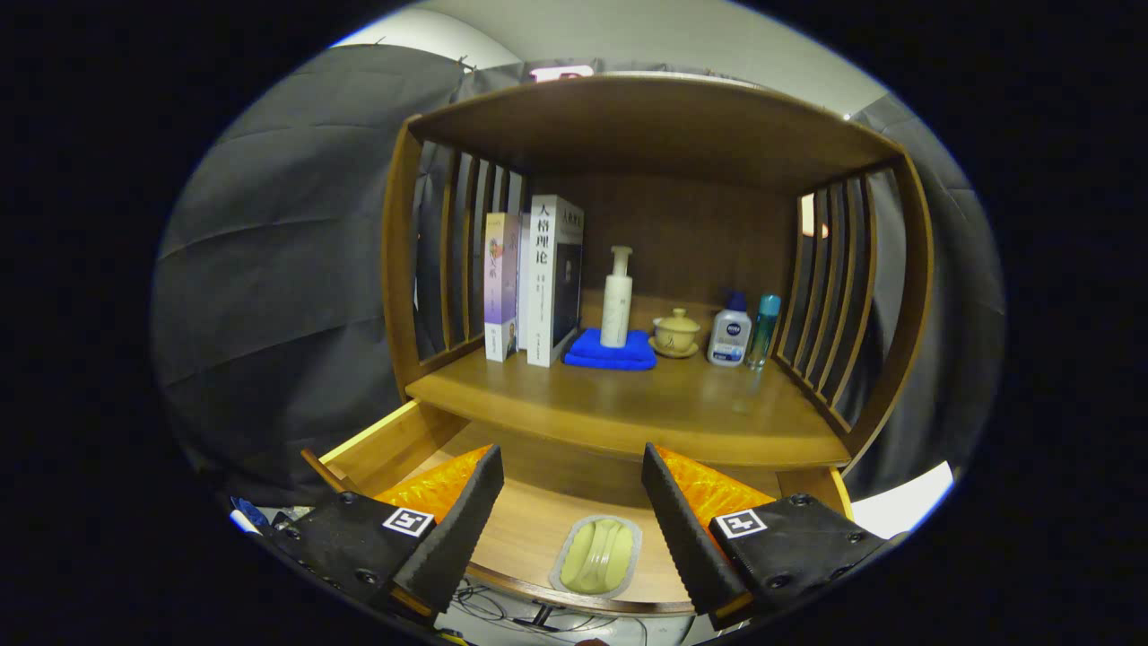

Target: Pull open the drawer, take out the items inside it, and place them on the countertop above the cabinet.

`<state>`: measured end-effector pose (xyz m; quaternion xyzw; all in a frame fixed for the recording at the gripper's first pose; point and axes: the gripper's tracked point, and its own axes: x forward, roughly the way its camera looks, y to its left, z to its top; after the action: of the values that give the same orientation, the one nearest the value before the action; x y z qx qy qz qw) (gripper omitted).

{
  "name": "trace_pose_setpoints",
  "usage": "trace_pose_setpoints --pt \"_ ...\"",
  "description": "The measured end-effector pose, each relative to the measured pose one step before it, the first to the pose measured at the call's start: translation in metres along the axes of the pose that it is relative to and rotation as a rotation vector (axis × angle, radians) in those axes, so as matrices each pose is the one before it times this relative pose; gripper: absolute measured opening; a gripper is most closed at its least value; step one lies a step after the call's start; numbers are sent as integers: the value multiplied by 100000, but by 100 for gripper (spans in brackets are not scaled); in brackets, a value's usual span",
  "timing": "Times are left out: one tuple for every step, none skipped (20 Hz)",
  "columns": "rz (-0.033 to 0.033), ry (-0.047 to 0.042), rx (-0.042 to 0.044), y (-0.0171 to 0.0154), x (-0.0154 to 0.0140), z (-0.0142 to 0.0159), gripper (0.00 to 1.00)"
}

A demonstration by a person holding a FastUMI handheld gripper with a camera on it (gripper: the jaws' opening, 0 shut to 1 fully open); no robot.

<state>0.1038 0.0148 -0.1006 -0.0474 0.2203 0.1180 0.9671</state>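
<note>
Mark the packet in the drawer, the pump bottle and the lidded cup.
packet (596, 556), gripper view, middle of its clear top, between the open claw (572, 529) fingers.
pump bottle (616, 311), gripper view, white body, standing on the blue cloth.
lidded cup (675, 332), gripper view, bowl's side.

Your gripper (571, 502) hovers level with its 2 fingers (462, 525) spread wide apart, pressing on nothing.
</note>
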Motion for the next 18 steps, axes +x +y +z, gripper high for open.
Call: trace_pose_setpoints --pt "262 3238 1828 -65 648 -586 98" --pt "755 3330 1028 55 600 -509 98" --pt "483 3697 149 -45 682 -659 98" --pt "-420 4520 -442 -267 574 -881 98" --pt "-510 3391 24 -208 728 -663 98" --pt "-801 3133 -129 -242 440 -425 98" --pt "-548 1983 454 -156 493 -334 98" --pt "-133 2320 992 -141 566 -322 98" --pt "123 4075 1616 -80 563 -905 98" --pt "1385 3077 2216 150 380 -530 98" --pt "825 3029 1786 110 386 -661 98" --pt "965 3118 174 50 244 -755 98" --pt "-235 2546 64 -252 278 -695 98" --pt "-258 2639 23 -343 280 -697 98" --pt "-683 1797 576 -359 369 -630 98" --pt "-951 744 641 -403 411 -283 98" --pt "-279 1752 1086 -267 461 -495 98" --pt "419 2177 1266 -80 347 -508 98"
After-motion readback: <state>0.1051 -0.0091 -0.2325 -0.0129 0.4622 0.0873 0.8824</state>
